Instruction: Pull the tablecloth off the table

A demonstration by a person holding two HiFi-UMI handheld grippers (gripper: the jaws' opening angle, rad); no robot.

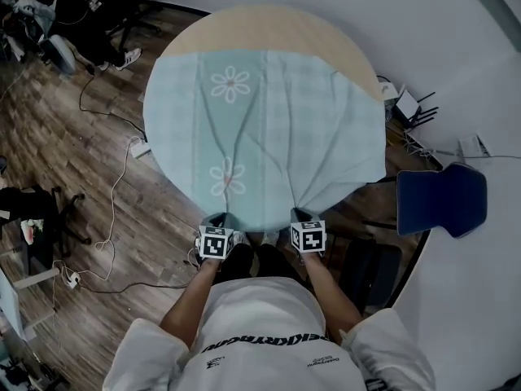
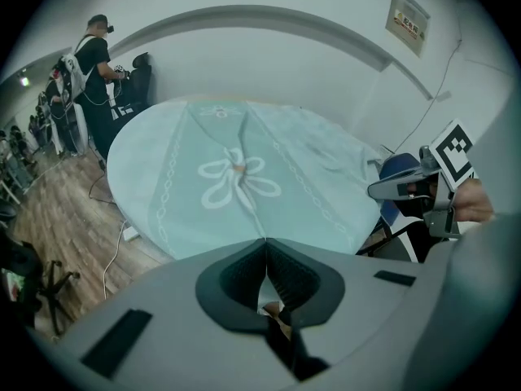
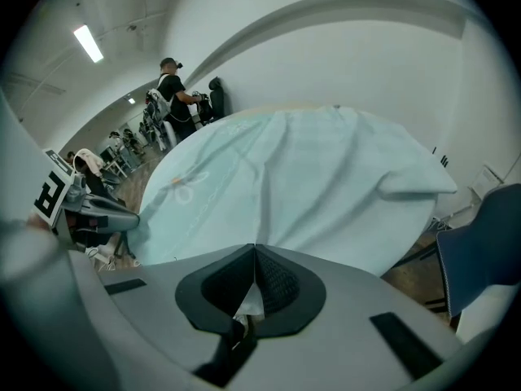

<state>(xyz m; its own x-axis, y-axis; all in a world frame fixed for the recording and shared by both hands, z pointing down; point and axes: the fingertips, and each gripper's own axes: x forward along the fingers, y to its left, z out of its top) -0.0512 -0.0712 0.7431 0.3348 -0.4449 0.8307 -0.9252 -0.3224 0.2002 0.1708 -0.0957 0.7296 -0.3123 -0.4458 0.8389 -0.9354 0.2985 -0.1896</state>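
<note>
Nearest to us, the left gripper (image 1: 218, 220) and the right gripper (image 1: 303, 217) sit side by side just off the near rim of the table (image 1: 260, 24). Each has its jaws pressed together on the near hem of the tablecloth (image 1: 269, 137). The left gripper view shows a pinch of pale cloth caught between the dark pads, and the right gripper view shows a white fold wedged in its own pair the same way. The head view shows only the cloth gathered to a point at each gripper. From those two points the cloth fans out over the round top, its long axis running straight away from us, with creases radiating from each pinch toward the far side. Two flowers (image 1: 231, 84) lie along a line left of centre, one near and one far. The cloth covers most of the top and its right corner juts past the rim. Its far edge stops short and leaves a bare crescent of wood, which only the head view makes plain. Each gripper view catches the other gripper off to its side. To our right, beside the table, stands a blue chair (image 1: 440, 198). On the wood floor (image 1: 73, 161) to the left trails a white cable (image 1: 114, 187). Farthest off, the gripper views show a person (image 2: 96, 59) standing by the wall beyond the table.
</note>
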